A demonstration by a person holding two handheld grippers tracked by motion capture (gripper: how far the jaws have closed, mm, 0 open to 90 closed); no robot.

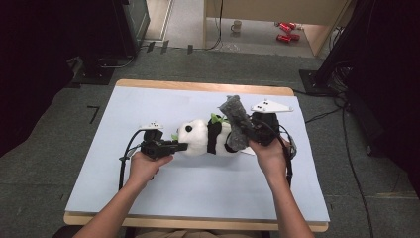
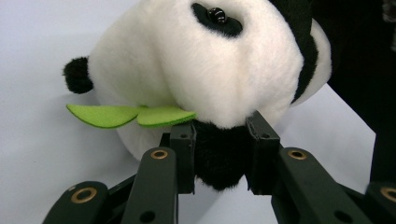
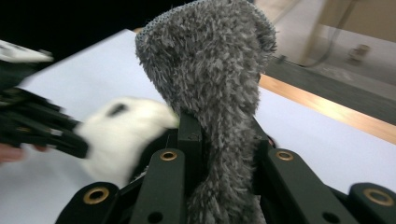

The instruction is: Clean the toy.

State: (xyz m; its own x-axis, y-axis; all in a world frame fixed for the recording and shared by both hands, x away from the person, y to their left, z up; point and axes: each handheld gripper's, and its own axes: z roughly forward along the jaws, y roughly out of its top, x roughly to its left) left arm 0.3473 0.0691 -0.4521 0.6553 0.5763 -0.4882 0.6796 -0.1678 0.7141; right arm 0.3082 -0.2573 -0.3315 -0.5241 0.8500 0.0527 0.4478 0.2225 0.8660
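Left gripper (image 2: 219, 140) pinches a black part of the one white and black plush panda toy (image 1: 208, 137), beside its head, where one green felt leaf (image 2: 130, 115) sticks out. Right gripper (image 3: 226, 135) is pressed on one grey fluffy cloth (image 3: 210, 74), held up at the panda's other end. The panda lies in the middle of the pale blue tabletop (image 1: 198, 183), between both grippers. Behind the tabletop, on the floor, stand one mug (image 1: 236, 26) and two red cans (image 1: 286, 31).
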